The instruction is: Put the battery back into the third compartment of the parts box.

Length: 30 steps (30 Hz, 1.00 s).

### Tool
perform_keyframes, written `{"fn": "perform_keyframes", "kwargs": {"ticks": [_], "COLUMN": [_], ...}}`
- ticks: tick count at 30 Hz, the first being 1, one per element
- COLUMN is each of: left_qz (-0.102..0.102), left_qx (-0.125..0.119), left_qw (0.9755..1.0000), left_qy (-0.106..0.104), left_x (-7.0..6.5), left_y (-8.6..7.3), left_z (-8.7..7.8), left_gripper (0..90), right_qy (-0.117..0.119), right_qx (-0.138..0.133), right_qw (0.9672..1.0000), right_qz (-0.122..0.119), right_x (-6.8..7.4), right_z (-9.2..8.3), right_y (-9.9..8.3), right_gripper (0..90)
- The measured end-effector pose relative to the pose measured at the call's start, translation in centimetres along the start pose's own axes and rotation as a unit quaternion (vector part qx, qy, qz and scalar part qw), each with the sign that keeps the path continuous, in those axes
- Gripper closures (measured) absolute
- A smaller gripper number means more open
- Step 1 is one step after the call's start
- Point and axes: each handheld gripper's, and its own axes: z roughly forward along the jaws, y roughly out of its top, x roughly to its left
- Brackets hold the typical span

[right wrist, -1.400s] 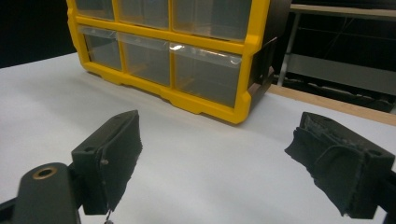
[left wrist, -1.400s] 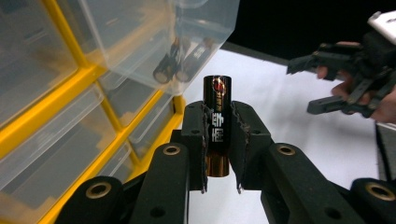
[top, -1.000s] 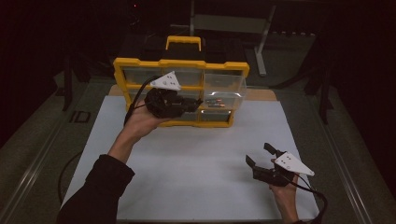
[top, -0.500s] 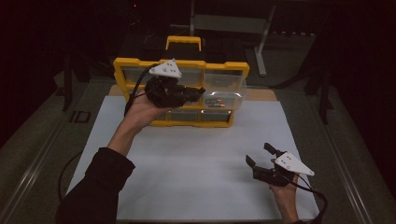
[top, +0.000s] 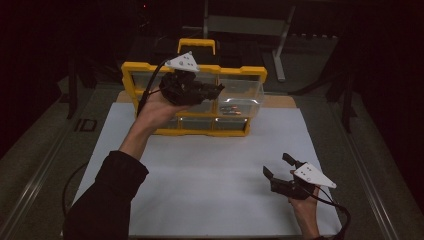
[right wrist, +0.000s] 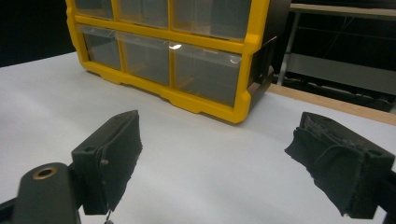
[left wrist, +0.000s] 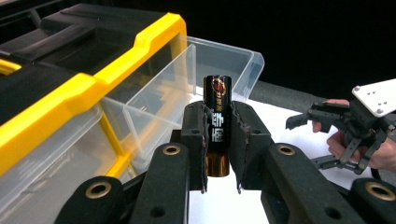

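on the white tabletop (top: pixel 210 175), a yellow drawer cabinet (top: pixel 131 75) has one clear drawer (top: pixel 242 97) pulled out. the left hand-held gripper (left wrist: pixel 218 128) clamps a black battery (left wrist: pixel 217 116) upright beside it; next, likely lowering it in. the right hand-held gripper (top: pixel 279 167) rests wide, empty.

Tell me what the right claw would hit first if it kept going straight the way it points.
Likely the yellow drawer cabinet: the open right claw points across bare white table toward its lower clear drawers. Nothing lies between, though depth is hard to judge.
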Motion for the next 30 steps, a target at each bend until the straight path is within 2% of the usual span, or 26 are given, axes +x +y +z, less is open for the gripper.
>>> {"fn": "perform_keyframes", "kwargs": {"ticks": [10, 18, 25, 30], "left_qz": [0.001, 0.004, 0.005, -0.003], "left_qx": [0.005, 0.026, 0.033, 0.03], "left_qw": [1.0, 0.9996, 0.9992, 0.999], "left_qy": [0.003, 0.009, 0.023, 0.032], "left_x": [0.4, 0.2, 0.3, 0.5], "left_y": [1.0, 1.9, 2.5, 2.6], "left_z": [0.8, 1.8, 2.9, 3.4], "left_gripper": [78.0, 77.9, 77.8, 77.8], "right_qy": [0.0, 0.0, -0.001, 0.0], "right_qx": [0.0, 0.0, 0.0, -0.001], "right_qw": [1.0, 1.0, 1.0, 1.0], "right_qz": [-0.001, -0.001, -0.001, -0.001], "right_x": [0.0, -0.1, 0.0, -0.1], "right_z": [0.0, 0.0, 0.0, 0.0], "right_y": [0.0, 0.0, 0.0, 0.0], "right_gripper": [14.3, 14.3, 14.3, 14.3]}}
